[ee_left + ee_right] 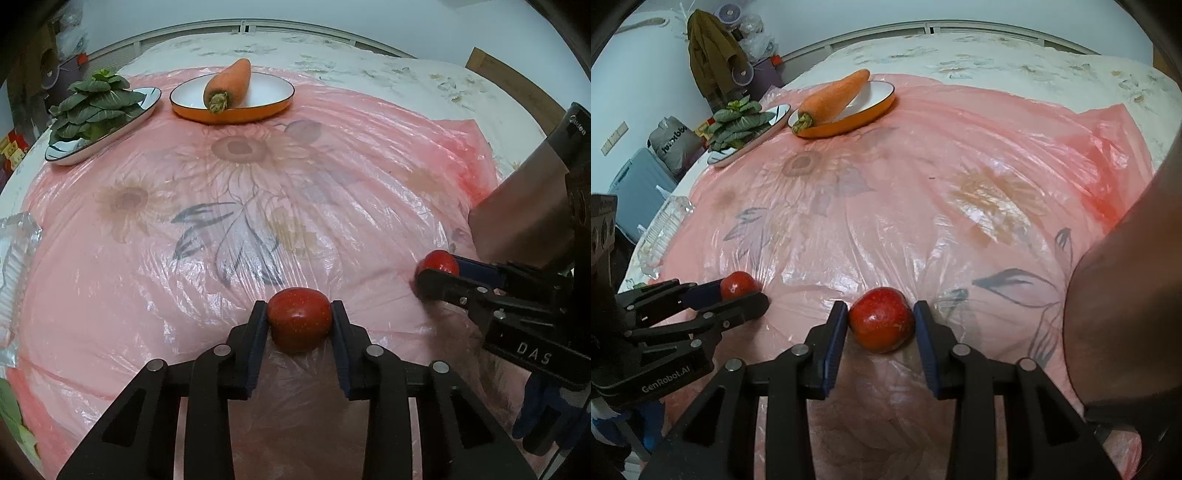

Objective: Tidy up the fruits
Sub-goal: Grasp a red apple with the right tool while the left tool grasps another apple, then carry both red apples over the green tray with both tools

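Altogether two red apples (pixel 299 319) (pixel 881 319), one carrot (pixel 229 85), two plates (pixel 258 107)

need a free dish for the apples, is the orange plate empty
No, a carrot lies across the orange plate, its leafy stub end resting on the near rim.
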